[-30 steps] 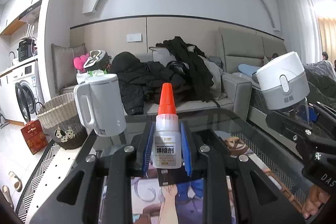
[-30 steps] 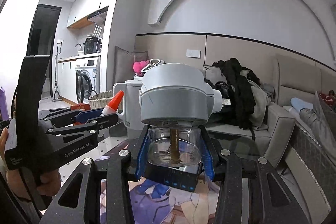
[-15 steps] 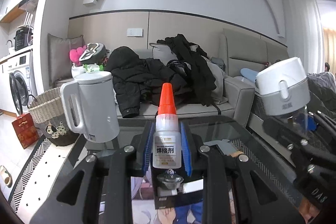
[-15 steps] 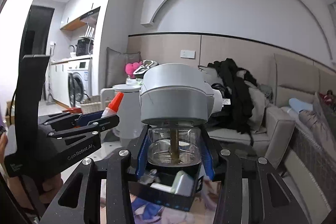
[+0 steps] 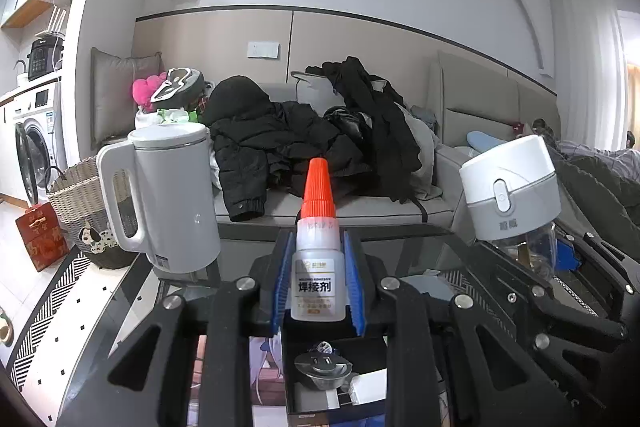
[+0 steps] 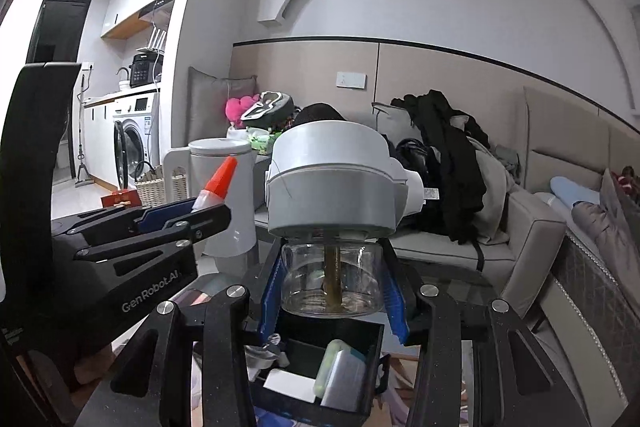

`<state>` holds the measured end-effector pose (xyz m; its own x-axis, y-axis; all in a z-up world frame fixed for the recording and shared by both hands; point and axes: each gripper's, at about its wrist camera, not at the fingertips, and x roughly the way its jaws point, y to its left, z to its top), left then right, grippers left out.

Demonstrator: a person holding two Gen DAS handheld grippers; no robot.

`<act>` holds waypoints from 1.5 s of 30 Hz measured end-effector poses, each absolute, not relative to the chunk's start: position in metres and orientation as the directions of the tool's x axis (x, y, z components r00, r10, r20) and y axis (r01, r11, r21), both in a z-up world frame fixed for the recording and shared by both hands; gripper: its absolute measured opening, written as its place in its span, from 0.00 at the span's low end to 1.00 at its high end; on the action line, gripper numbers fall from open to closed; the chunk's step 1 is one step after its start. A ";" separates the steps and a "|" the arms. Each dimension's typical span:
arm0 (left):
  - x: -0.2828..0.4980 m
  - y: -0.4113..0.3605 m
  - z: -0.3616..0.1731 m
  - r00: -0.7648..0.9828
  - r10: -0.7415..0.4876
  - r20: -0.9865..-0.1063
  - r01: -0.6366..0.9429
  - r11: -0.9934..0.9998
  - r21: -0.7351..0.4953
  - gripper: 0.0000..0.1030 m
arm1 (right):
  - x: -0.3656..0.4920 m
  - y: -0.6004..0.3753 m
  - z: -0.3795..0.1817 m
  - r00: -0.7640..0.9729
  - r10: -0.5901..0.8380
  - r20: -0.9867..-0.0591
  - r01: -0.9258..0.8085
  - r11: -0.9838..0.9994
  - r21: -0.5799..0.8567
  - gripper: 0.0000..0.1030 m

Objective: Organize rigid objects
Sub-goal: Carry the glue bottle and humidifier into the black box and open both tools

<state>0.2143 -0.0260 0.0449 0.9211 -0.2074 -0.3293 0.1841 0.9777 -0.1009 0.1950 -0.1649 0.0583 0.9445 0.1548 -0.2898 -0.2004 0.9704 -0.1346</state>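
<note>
My left gripper (image 5: 318,287) is shut on a small white glue bottle (image 5: 318,287) with an orange cap and holds it upright above a black storage box (image 5: 336,383). My right gripper (image 6: 332,287) is shut on the clear jar of a small blender (image 6: 332,187) with a grey-white top, held above the same black box (image 6: 320,375). The box holds several small items, among them a white block (image 6: 290,385) and a metal plug piece (image 5: 322,367). The blender also shows at the right of the left wrist view (image 5: 510,183), and the glue bottle at the left of the right wrist view (image 6: 218,185).
A white kettle (image 5: 168,195) stands on the glass table (image 5: 248,247) to the left. Behind the table is a grey sofa (image 5: 360,207) piled with black clothes (image 5: 312,139). A wicker basket (image 5: 80,203) and a red box (image 5: 40,235) sit on the floor at left.
Both grippers have risen and tilted with their loads; the black box and its contents have come into view beneath them. Both grips are unchanged.
</note>
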 end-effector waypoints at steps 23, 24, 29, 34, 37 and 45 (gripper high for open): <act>0.270 -0.058 -0.033 0.629 -0.247 -0.737 0.211 0.967 -0.143 0.23 | 0.273 -0.180 -0.034 0.651 0.173 -0.739 -0.251 0.968 0.006 0.42; 0.269 -0.058 -0.033 0.625 -0.246 -0.741 0.216 0.966 -0.139 0.23 | 0.274 -0.180 -0.036 0.644 0.174 -0.745 -0.256 0.967 0.004 0.42; 0.270 -0.062 -0.037 0.602 -0.249 -0.759 0.229 0.964 -0.134 0.23 | 0.268 -0.171 -0.048 0.608 0.178 -0.774 -0.282 0.959 -0.002 0.42; 0.273 -0.060 -0.042 0.584 -0.244 -0.774 0.219 0.966 -0.139 0.23 | 0.270 -0.171 -0.052 0.586 0.180 -0.790 -0.281 0.960 0.010 0.42; 0.273 -0.060 -0.043 0.584 -0.243 -0.774 0.220 0.966 -0.137 0.23 | 0.272 -0.171 -0.055 0.572 0.193 -0.798 -0.292 0.956 0.022 0.42; 0.269 -0.056 -0.038 0.622 -0.211 -0.754 0.198 0.974 -0.109 0.46 | 0.262 -0.163 -0.048 0.598 0.179 -0.781 -0.309 0.951 -0.019 0.53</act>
